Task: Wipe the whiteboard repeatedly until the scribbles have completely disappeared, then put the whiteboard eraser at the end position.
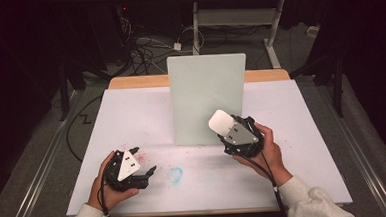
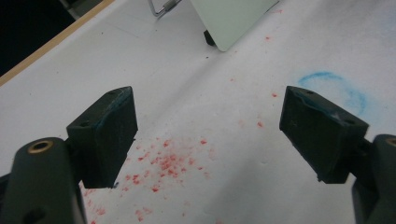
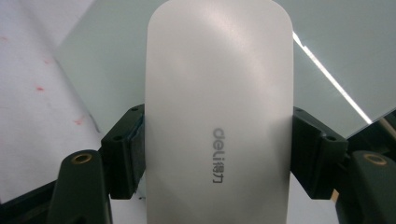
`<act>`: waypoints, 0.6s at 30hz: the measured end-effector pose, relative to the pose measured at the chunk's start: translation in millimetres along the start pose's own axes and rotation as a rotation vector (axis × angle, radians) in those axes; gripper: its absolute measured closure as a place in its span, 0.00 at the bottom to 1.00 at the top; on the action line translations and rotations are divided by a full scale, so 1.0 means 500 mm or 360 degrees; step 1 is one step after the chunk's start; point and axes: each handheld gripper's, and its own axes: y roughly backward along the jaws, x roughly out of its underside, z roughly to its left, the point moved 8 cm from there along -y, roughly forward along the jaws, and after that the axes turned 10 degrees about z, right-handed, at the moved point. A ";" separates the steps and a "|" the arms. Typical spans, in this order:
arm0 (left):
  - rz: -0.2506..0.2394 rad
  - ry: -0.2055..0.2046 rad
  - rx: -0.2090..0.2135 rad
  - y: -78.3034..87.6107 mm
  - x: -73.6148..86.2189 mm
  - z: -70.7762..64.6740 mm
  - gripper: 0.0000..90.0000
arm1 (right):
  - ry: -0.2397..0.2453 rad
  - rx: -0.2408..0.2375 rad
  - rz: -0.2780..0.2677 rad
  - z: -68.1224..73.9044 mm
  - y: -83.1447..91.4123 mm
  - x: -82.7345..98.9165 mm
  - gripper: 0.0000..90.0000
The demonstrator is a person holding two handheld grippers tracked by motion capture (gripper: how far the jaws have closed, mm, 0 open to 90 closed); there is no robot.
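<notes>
1. The left tool (image 1: 152,171) lay low over the white table (image 1: 131,116) near its front-left edge, held in the person's left hand (image 1: 107,185), its jaws spread wide with nothing between them.
2. Red specks (image 2: 163,161) were scattered on the table beneath and between those jaws.
3. A faint blue ring-shaped smudge (image 1: 175,174) marked the table just right of the left tool.
4. A pale green board (image 1: 205,100) stood upright at mid-table.
5. The right tool (image 1: 227,126), in the right hand (image 1: 268,152), was clamped on a white eraser-like block (image 3: 219,116) printed "deli", held by its two long sides.
6. The block hung in front of the board's lower right part; whether they touched was unclear.
</notes>
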 end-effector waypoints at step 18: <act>0.0003 -0.0015 -0.0020 0.004 -0.003 -0.004 0.20 | 0.0190 -0.0603 0.0066 0.110 0.048 0.020 0.34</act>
